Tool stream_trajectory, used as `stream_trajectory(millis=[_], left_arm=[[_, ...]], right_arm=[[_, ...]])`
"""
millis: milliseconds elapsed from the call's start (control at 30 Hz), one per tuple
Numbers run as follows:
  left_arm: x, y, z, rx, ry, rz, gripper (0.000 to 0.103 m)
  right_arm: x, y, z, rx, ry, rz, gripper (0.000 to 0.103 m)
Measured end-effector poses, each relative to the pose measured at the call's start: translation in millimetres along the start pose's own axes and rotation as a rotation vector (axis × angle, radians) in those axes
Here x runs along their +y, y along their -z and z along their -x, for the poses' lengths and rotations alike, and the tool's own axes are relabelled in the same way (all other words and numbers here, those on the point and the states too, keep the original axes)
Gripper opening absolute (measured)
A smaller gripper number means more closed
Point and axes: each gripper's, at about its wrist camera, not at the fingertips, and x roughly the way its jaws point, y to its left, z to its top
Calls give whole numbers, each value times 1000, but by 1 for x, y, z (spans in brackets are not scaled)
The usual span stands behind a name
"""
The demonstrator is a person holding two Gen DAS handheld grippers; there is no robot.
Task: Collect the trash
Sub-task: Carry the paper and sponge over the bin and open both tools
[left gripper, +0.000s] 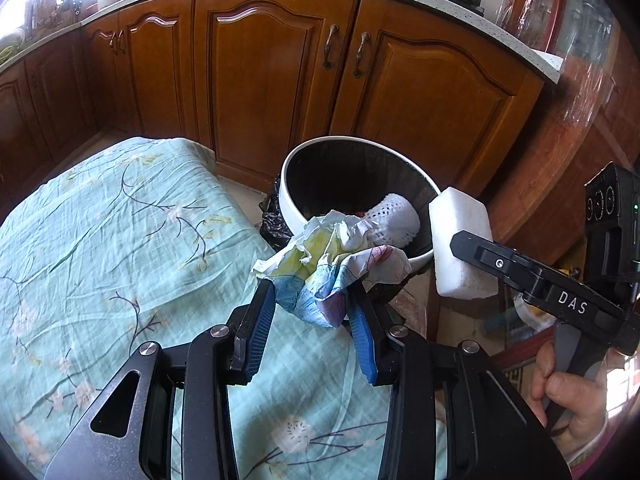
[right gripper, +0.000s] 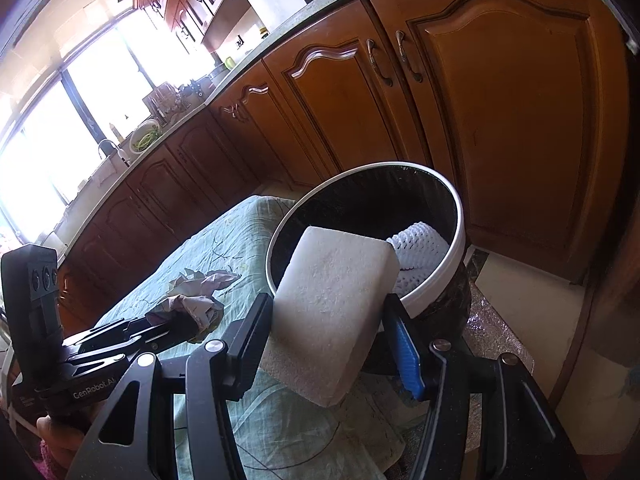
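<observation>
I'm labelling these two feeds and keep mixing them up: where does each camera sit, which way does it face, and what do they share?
Left wrist: on the left gripper, looking down along its fingers at the crumpled paper it clamps, toward the trash bin; the right gripper and a hand show.
Right wrist: on the right gripper, looking down past the white foam block it clamps into the bin; the left gripper shows.
Shared: bin, floral cloth, brown cabinets, both loads.
</observation>
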Motion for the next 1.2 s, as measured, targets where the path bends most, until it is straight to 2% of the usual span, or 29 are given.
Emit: stream_trajectory(millis=[467,1200], left_arm=[[-11,-33,-26,16,1,-37,36],[-27,-56,-71,100,-41,-73,37]], right_arm=[[-13,-20,-15,8,38,5,60],[-22,-49,-43,71,86,34,60]])
